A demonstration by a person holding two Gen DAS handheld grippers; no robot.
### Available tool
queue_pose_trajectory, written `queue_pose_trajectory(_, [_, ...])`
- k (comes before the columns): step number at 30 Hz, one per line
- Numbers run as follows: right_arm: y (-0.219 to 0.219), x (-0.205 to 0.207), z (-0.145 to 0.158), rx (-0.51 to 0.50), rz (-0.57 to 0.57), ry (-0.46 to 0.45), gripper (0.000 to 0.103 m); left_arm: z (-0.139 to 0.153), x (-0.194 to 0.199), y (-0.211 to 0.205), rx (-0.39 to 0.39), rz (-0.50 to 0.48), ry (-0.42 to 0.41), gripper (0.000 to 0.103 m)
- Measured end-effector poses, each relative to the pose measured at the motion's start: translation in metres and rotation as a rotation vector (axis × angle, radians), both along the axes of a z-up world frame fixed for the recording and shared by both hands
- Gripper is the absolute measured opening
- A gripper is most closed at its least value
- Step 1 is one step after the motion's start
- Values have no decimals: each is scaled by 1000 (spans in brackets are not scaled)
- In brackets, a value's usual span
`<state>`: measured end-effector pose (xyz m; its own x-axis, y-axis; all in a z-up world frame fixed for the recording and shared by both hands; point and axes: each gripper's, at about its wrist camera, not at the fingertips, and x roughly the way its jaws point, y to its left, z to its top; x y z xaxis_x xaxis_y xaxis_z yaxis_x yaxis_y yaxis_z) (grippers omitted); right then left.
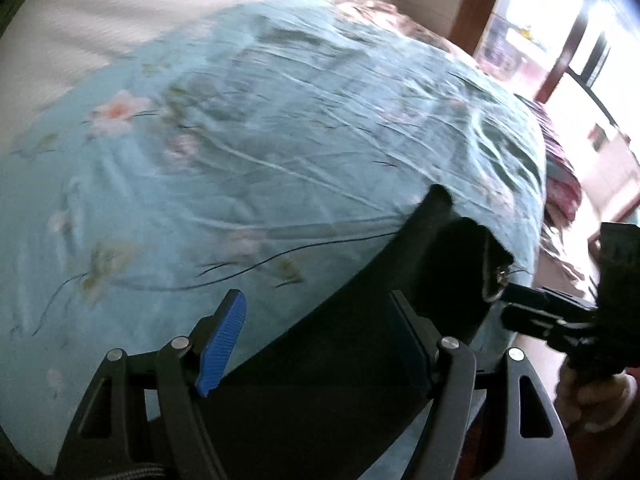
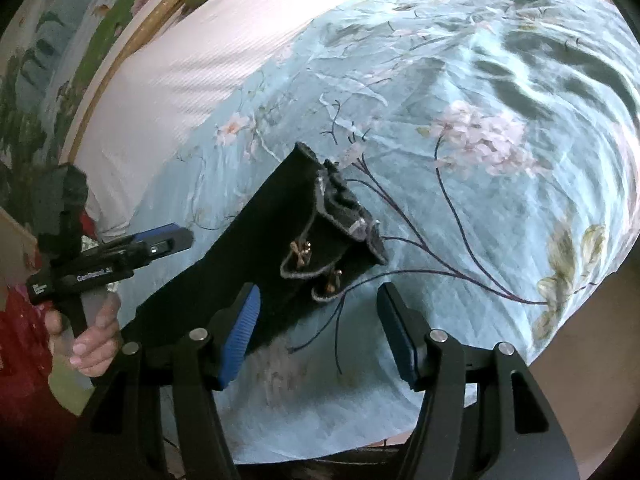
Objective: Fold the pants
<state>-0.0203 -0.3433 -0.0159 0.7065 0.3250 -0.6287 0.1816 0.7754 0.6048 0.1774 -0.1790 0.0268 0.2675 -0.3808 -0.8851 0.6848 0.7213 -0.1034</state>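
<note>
Pants (image 2: pixel 280 248), black and folded into a long strip, lie on the flowered blue sheet (image 2: pixel 480 200) near the bed's edge, waistband end up by a printed branch. Left gripper (image 1: pixel 320 344) hangs over the strip, fingers spread wide. Right gripper (image 2: pixel 320 332) is just as wide apart, gripping nothing.

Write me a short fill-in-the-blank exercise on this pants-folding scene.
1. The pants are ___ in colour.
2. They lie on a floral bedsheet whose ground colour is light ___.
3. The right hand-held gripper has its jaws ___, gripping nothing.
4. The pads of the left hand-held gripper are ___.

Missing words: black; blue; open; blue
</note>
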Motion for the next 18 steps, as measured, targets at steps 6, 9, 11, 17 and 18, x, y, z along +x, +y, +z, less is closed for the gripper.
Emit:
queue_pose_trajectory(6, [8,14,-4,11,13,-25,61,-18,18,-26,33,-61,59,73])
queue_pose_trajectory(9, [5,19,-13,11,2,-19,16,-25,25,-38,40,-81,86,73])
queue_pose_trajectory(11, [-10,21,-22,103,-13,-27,11,-29,26,-47,46,-95,95,72])
queue_pose_trajectory(17, [-27,13,-22,137,-13,-50,10,-44,24,-87,69,-179,131,71])
queue_pose_trajectory(18, [-27,12,-22,133,-8,-53,10,-46,22,-94,72,-194,133,66])
